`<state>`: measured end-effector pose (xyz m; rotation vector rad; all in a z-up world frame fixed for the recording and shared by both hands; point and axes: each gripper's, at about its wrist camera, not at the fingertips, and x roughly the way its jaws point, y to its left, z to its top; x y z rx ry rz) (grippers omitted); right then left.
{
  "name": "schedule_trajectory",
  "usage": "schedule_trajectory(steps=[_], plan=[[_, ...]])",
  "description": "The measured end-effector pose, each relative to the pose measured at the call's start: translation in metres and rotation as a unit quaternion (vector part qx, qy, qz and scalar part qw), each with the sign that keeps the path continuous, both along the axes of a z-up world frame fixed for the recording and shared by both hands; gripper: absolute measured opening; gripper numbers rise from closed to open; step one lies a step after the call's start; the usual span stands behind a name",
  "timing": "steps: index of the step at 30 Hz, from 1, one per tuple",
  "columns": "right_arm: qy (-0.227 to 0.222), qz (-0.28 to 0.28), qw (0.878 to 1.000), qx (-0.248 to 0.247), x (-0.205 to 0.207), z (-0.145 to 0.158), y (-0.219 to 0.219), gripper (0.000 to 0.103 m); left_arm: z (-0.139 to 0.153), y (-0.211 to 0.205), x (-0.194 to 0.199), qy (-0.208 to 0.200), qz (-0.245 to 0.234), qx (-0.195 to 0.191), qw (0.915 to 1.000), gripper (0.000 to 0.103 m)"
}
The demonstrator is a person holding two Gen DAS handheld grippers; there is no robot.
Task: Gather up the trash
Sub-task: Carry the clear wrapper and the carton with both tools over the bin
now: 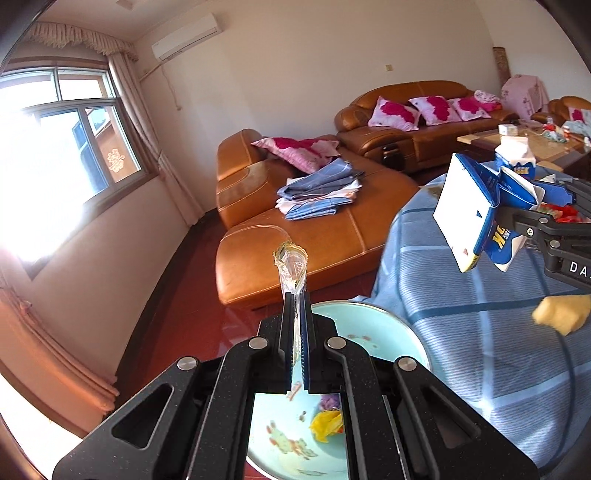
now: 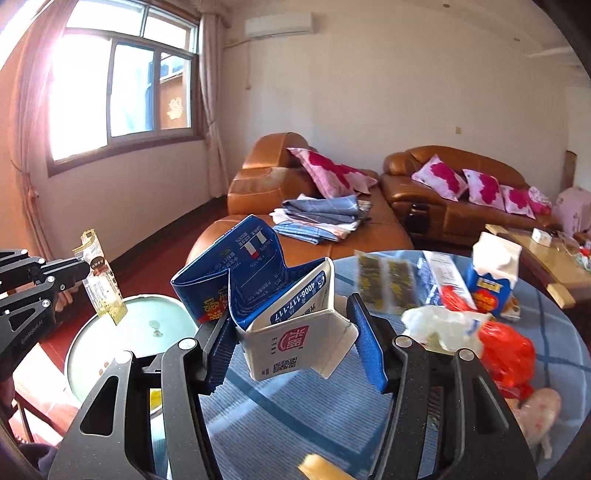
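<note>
Left hand-held gripper [image 1: 296, 295] clamped on clear wrapper [image 1: 291, 266], long axis upright above pale-blue basin [image 1: 373, 321]. Right hand-held gripper [image 2: 291, 332] clamped on crushed blue-white carton [image 2: 273, 295], tilted, folded end up-left, over tabletop [image 2: 280, 417].

Setting: home living room. Evidence: L-shaped tan leather sofa [image 2: 332, 206] against the cream wall, pink floral cushions [image 2: 439, 177] along its back, folded blue checked bedding [image 2: 321, 214] on its chaise. Left of the sofa, a wood-framed sliding window [image 2: 122, 85] with beige curtains [image 2: 214, 96]. Above the sofa, a white wall-mounted air conditioner [image 2: 279, 24]. Right of the sofa, a glass-topped wooden coffee table [image 2: 546, 258]. Dark red polished floor [image 1: 192, 295].
</note>
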<state>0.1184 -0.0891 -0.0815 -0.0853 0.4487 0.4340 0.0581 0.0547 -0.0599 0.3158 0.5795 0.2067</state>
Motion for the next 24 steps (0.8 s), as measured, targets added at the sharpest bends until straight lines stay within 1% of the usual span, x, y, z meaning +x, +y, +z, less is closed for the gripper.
schedule_trajectory(steps=[6, 11, 15, 20, 24], plan=[[0.001, 0.032, 0.999, -0.01, 0.007, -0.005, 0.023, 0.058, -0.006, 0.019, 0.001, 0.015, 0.03, 0.003, 0.9994, 0.003], [-0.003, 0.048, 0.999, -0.014, 0.008, -0.008, 0.033, 0.058, -0.011, 0.034, -0.002, 0.029, 0.058, 0.005, 0.9979, 0.003], [-0.014, 0.063, 0.998, -0.023, 0.002, -0.011, 0.043, 0.058, -0.013, 0.043, -0.007, 0.028, 0.081, 0.004, 0.9963, 0.003], [-0.015, 0.076, 0.996, -0.033, 0.002, -0.013, 0.054, 0.058, -0.015, 0.046, -0.004, 0.035, 0.084, -0.001, 0.9959, 0.003], [-0.015, 0.087, 0.995, -0.042, 0.003, -0.016, 0.062, 0.058, -0.016, 0.055, 0.001, 0.043, 0.099, 0.001, 0.9941, 0.003]])
